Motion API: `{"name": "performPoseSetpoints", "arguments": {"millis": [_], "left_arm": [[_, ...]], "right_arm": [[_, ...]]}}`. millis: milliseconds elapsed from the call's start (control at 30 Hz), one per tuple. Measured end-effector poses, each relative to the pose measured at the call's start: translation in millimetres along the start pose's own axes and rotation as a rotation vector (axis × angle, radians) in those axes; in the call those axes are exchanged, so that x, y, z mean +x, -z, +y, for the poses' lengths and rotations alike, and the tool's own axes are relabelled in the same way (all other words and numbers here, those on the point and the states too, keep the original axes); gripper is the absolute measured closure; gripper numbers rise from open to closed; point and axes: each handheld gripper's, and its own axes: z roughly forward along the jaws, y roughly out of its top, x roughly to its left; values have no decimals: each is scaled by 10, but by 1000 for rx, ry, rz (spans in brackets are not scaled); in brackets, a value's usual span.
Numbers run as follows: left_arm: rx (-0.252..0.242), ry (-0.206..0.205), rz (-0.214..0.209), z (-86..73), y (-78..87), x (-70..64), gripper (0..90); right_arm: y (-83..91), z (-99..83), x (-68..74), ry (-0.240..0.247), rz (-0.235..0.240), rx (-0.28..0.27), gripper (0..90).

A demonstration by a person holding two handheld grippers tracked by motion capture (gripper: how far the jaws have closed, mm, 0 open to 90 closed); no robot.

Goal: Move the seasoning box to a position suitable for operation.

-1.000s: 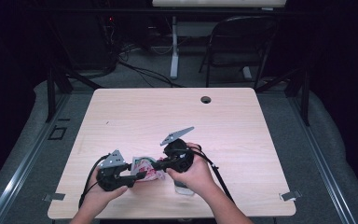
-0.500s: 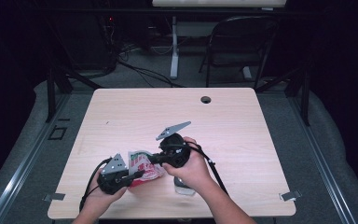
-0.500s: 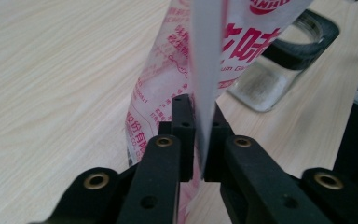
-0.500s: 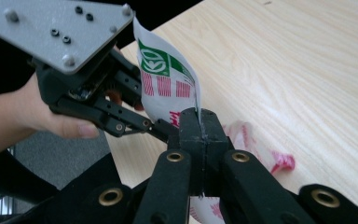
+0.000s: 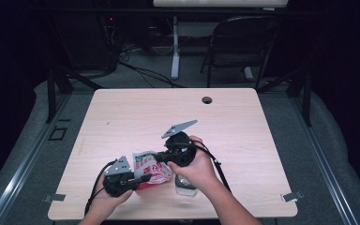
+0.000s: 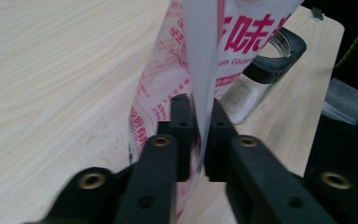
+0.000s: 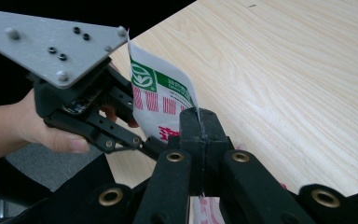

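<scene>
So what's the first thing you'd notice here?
A red, white and green packet, held up near the front edge of the wooden table, with the left gripper and right gripper both clamped on it. Just behind it a clear jar lies on the table.

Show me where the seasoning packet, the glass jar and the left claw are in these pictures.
seasoning packet (image 5: 151, 168), high view, on its printed red and white face.
glass jar (image 6: 249, 88), left gripper view, on its clear side below the dark rim.
left claw (image 6: 198, 116), left gripper view, midway between its tips, which pinch the packet's edge.
</scene>
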Motion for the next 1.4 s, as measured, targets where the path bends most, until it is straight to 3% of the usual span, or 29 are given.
{"name": "performPoseSetpoints", "arguments": {"millis": [100, 133, 300, 400, 600, 800, 1067, 1167, 1300, 1400], "left_arm": [[15, 5, -9, -36, -54, 24, 607], [20, 3, -8, -52, -71, 34, 607], [50, 29, 4, -138, -142, 102, 445], [57, 45, 8, -179, -175, 137, 414], [84, 27, 26, -265, -261, 156, 397], [100, 74, 5, -302, -341, 180, 384], [103, 98, -6, -345, -381, 198, 367], [94, 128, -14, -354, -377, 207, 367], [91, 143, -26, -361, -376, 212, 367], [102, 134, -10, -360, -389, 205, 361]], "right_arm": [[5, -5, 0, 3, 0, 0, 900], [5, -5, 0, 3, 0, 0, 900], [5, -8, 4, 2, 2, -2, 900], [5, -10, 2, 0, 5, -3, 900], [11, -18, -6, -1, 9, -4, 900], [20, -34, -13, -6, 14, -9, 900], [42, -104, -25, -19, 20, -28, 900], [56, -131, -42, -24, 28, -31, 900], [62, -157, -46, -29, 33, -42, 900], [69, -168, -38, -28, 31, -45, 900]]}}
